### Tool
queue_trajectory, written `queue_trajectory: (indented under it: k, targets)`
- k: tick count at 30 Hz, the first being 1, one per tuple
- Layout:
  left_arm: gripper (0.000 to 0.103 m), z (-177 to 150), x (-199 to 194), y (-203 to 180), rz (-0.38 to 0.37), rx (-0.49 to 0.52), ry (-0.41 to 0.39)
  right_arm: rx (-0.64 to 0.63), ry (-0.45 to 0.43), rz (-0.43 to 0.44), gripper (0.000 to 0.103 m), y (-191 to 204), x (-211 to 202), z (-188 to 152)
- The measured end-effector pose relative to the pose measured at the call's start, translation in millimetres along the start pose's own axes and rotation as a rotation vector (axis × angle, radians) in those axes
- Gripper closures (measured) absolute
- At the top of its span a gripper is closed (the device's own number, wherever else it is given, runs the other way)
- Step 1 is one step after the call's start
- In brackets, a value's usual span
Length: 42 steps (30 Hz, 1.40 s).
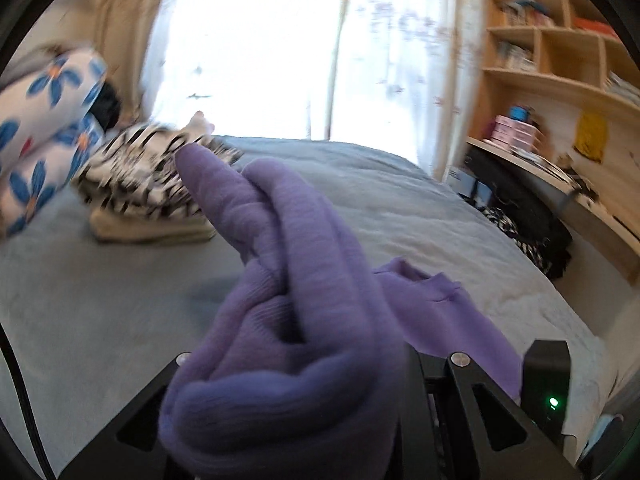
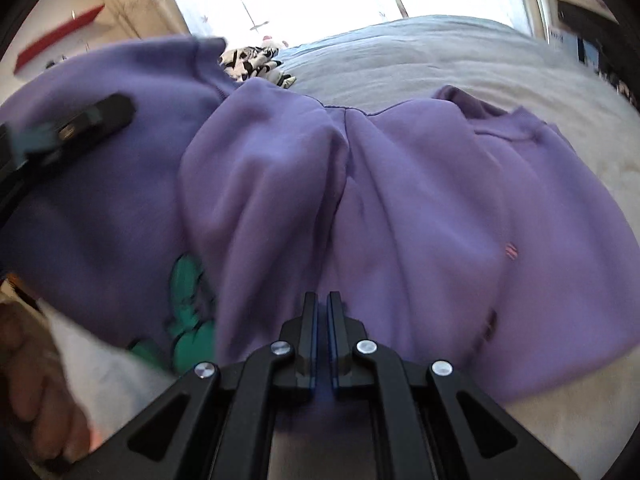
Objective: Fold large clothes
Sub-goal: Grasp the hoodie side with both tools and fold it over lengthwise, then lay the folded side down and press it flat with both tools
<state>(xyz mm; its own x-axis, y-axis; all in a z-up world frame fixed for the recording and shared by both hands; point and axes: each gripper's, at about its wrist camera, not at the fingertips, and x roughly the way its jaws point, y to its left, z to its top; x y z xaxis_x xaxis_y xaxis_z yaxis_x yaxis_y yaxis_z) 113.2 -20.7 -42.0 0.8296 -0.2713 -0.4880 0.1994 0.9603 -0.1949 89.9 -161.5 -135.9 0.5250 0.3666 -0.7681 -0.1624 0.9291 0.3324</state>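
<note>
A large purple sweatshirt (image 2: 400, 184) lies partly spread on the grey bed (image 2: 440, 52), with a green print (image 2: 188, 320) near its left side. My right gripper (image 2: 322, 300) is shut on a fold of the sweatshirt at its near edge. In the left wrist view a thick bunch of the purple sweatshirt (image 1: 280, 280) covers my left gripper (image 1: 304, 380), which is shut on it and holds it above the bed (image 1: 100, 300); the fingertips are hidden. The left gripper also shows in the right wrist view (image 2: 80, 120), at the left over the cloth.
A stack of folded clothes with a black-and-white patterned piece on top (image 1: 152, 176) sits at the far left of the bed. Blue-flowered pillows (image 1: 44, 128) lie beside it. Wooden shelves and a desk (image 1: 560, 80) stand at the right. Bright curtains (image 1: 300, 40) hang behind.
</note>
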Motion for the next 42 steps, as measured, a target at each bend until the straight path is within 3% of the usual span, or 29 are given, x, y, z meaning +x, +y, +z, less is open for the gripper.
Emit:
queue_trajectory:
  k: [2,11,15,18,20,23,25,28,31,37,42]
  targets:
    - [0.087,7,2,-22,-0.025,0.031,-0.006,0.032,-0.004,0.011,0.099,-12,-18,-2]
    - [0.087,5,48,-138,-0.158,0.144,0.052,0.282,-0.151,-0.172,0.099,-132,-116,-17]
    - [0.087,-22,87,-188,-0.205,0.237,0.125,0.357,-0.190,-0.262,0.098,-177,-138,-27]
    - [0.087,-57,128,-211,-0.181,0.336,0.237,0.406,-0.172,-0.291,0.098,-194,-140,-36]
    - [0.086,-75,147,-216,-0.161,0.374,0.300,0.416,-0.151,-0.302,0.098,-201,-137,-37]
    - [0.079,-85,144,-226,-0.139,0.462,0.260,0.403,-0.136,-0.296,0.098,-198,-131,-38]
    - [0.050,-84,140,-228,-0.179,0.479,0.273,0.392,-0.135,-0.287,0.098,-197,-131,-38]
    - [0.030,-82,131,-228,-0.236,0.482,0.283,0.375,-0.142,-0.274,0.098,-196,-135,-32]
    - [0.026,-78,121,-223,-0.290,0.470,0.282,0.353,-0.173,-0.266,0.098,-190,-144,-23]
    - [0.026,-59,101,-204,-0.391,0.376,0.355,0.326,-0.227,-0.243,0.098,-185,-167,-3]
    - [0.025,-30,75,-159,-0.430,0.226,0.362,0.299,-0.241,-0.189,0.097,-179,-178,18]
